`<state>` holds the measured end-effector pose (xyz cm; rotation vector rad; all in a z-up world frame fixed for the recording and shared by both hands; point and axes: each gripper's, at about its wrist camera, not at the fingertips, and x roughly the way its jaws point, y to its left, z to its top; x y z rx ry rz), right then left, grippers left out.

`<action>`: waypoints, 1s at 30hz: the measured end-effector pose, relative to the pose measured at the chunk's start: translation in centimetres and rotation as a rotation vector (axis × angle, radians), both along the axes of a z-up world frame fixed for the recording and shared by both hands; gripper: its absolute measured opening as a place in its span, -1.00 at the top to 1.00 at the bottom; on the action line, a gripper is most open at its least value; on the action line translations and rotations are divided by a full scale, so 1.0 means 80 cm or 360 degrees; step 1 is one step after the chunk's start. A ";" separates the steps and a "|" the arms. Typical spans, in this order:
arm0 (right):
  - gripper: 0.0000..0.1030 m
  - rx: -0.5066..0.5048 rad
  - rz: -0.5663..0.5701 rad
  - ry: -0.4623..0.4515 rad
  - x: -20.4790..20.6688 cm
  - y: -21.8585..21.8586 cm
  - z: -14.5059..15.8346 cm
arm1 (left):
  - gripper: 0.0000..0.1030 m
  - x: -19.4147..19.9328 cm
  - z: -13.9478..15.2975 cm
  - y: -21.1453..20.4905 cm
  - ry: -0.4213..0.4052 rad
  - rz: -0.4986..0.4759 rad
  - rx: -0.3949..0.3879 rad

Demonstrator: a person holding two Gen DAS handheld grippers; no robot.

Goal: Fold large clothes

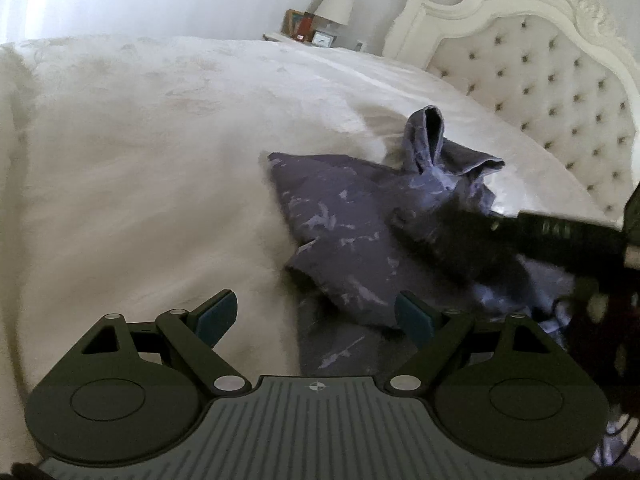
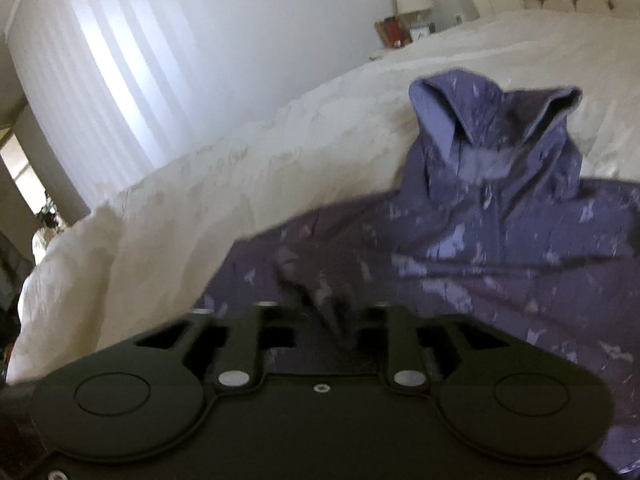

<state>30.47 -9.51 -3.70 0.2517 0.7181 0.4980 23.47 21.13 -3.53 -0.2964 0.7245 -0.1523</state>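
My fingers over the purple jacket on the bed

My left fingers stand spread and empty above the jacket; my right fingers, blurred, I cannot tell. The jacket lies rumpled on the white bed, hood raised. No writing is legible.

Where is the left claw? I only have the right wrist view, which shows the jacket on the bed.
Observer: The left claw hangs over the jacket's near edge, where it meets the bed.
Operator: Open or shut?
Observer: Open wide and gripping nothing.
Operator: What is straight ahead of it?
Observer: A raised fold of the jacket, just beyond the fingertips.
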 end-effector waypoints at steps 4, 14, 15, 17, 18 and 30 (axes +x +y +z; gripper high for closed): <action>-0.45 -0.0038 0.0012 -0.0050 -0.016 -0.015 0.000 | -0.66 0.011 0.008 -0.013 -0.0018 -0.0034 -0.0041; -0.66 -0.0229 -0.0054 -0.0224 -0.084 -0.095 0.001 | -0.67 0.056 0.006 -0.084 0.0022 -0.0170 -0.0133; -0.66 -0.0250 -0.0069 -0.0235 -0.092 -0.104 0.000 | -0.67 0.060 0.002 -0.091 0.0043 -0.0170 -0.0125; -0.66 -0.0281 -0.0101 -0.0250 -0.104 -0.121 -0.005 | -0.67 0.070 -0.008 -0.104 0.0090 -0.0171 -0.0115; -0.66 -0.0290 -0.0118 -0.0257 -0.111 -0.130 -0.006 | -0.67 0.075 -0.012 -0.109 0.0115 -0.0169 -0.0115; -0.69 -0.0178 -0.0387 -0.0173 -0.153 -0.211 -0.042 | 0.71 0.098 -0.006 -0.150 0.0128 -0.0151 0.0044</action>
